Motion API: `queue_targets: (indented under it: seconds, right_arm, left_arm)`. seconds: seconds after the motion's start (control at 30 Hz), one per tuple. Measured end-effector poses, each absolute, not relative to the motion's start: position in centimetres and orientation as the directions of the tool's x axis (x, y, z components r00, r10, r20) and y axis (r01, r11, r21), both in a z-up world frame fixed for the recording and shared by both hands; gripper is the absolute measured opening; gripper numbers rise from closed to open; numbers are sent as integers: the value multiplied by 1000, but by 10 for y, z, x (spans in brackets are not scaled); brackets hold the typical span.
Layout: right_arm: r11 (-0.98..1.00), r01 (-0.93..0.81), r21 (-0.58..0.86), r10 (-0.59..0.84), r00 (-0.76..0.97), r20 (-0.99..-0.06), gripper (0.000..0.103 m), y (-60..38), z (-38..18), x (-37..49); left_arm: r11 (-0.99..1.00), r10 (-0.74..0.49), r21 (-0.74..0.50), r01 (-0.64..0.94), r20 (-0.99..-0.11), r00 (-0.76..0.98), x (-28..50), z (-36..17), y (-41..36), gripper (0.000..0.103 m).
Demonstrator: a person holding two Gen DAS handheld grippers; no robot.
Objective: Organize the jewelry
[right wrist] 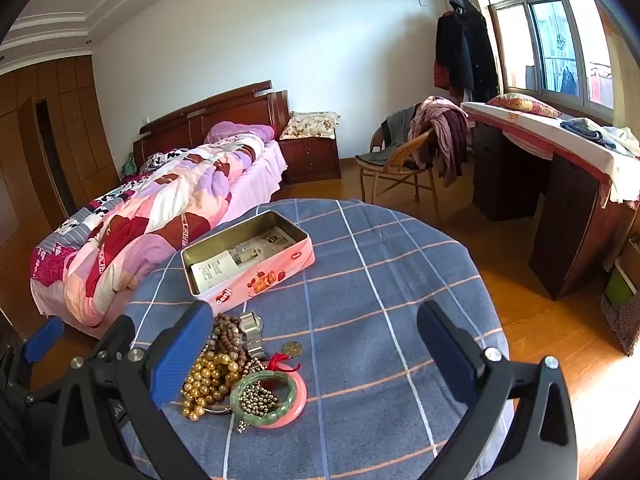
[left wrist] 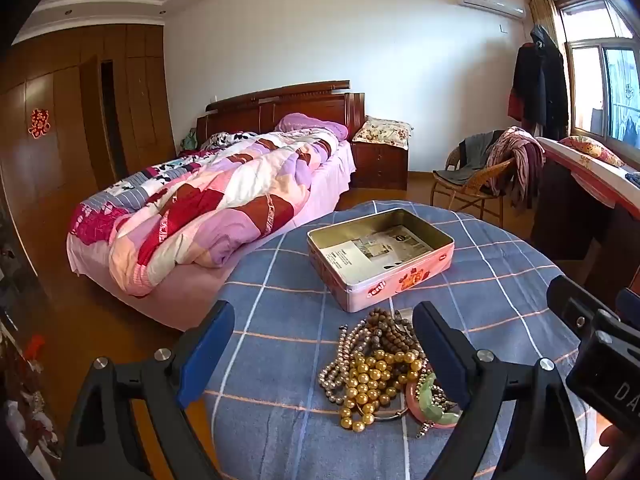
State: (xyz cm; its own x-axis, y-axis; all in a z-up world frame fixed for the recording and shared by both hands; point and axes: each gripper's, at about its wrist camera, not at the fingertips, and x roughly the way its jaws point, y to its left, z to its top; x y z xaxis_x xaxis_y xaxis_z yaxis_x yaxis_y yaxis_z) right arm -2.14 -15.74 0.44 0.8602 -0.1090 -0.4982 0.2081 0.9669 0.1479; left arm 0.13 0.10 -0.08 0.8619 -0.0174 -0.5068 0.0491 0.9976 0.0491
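A lived-in bedroom in a home: an unmade bed (left wrist: 208,200) with a patchwork quilt and dark wooden headboard, a wall of wooden wardrobes (left wrist: 80,120), clothes heaped over a wicker chair (right wrist: 404,164) (more hang by the window (right wrist: 552,40)), and an air conditioner (left wrist: 490,0) high on the white wall.

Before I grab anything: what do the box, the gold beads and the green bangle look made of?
Box: thin metal, judging by the dull brassy inside and printed pink glossy walls. Gold beads: glossy, pearl-like, with bright highlights; glass or plastic, I can't tell. Green bangle: smooth, pale, translucent, jade-like; maybe stone or glass.
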Motion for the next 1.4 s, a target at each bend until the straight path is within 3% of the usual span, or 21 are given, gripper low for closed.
queue_targets:
  seconds: [1.4]
  right_arm:
    - [966, 205, 155, -101, 857, -505, 103, -159, 3, -22]
  left_arm:
    - [998, -7, 56, 42, -512, 859, 1, -5, 4, 91]
